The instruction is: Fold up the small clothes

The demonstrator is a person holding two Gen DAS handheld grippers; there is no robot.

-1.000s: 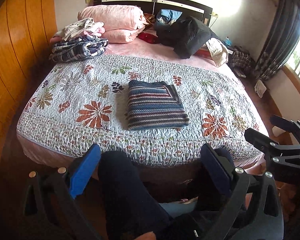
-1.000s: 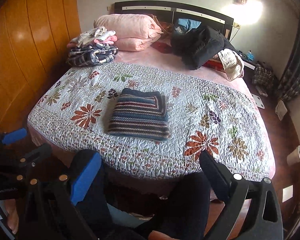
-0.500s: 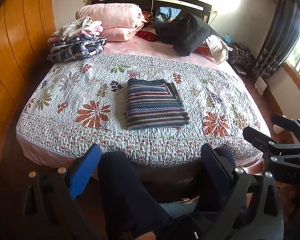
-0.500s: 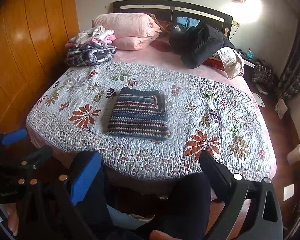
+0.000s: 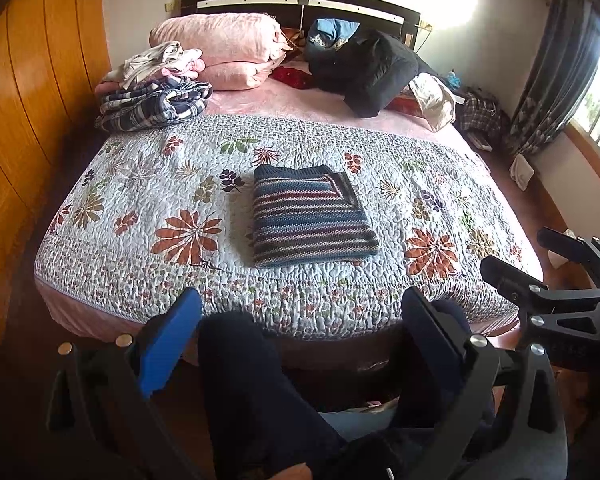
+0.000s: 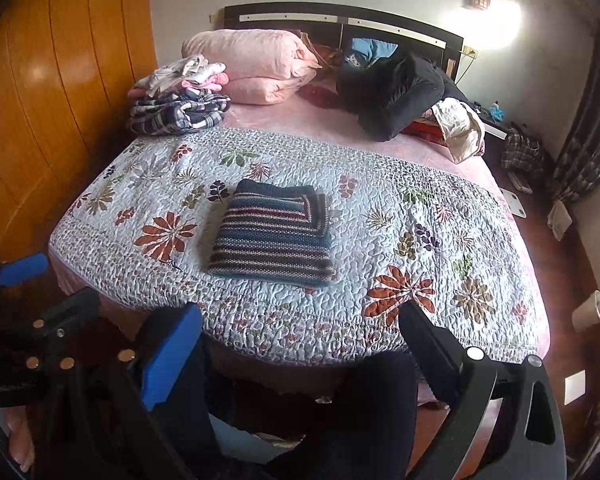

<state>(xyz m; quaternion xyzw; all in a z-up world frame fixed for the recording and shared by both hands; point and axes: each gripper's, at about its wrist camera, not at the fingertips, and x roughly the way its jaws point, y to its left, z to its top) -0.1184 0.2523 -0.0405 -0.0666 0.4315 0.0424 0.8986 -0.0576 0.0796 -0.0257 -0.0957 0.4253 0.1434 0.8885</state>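
Left wrist: sweater (image 5: 310, 218) mid-quilt (image 5: 140, 184) (folded)

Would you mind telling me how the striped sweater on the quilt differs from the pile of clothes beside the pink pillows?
The striped sweater is a single garment folded into a neat flat rectangle; the pile of clothes is several pieces heaped loosely, with a plaid one at the bottom and pale ones on top. The sweater lies alone in the middle of the floral quilt; the pile sits at the bed's far left corner, next to the pink pillows. Neither tool touches either.
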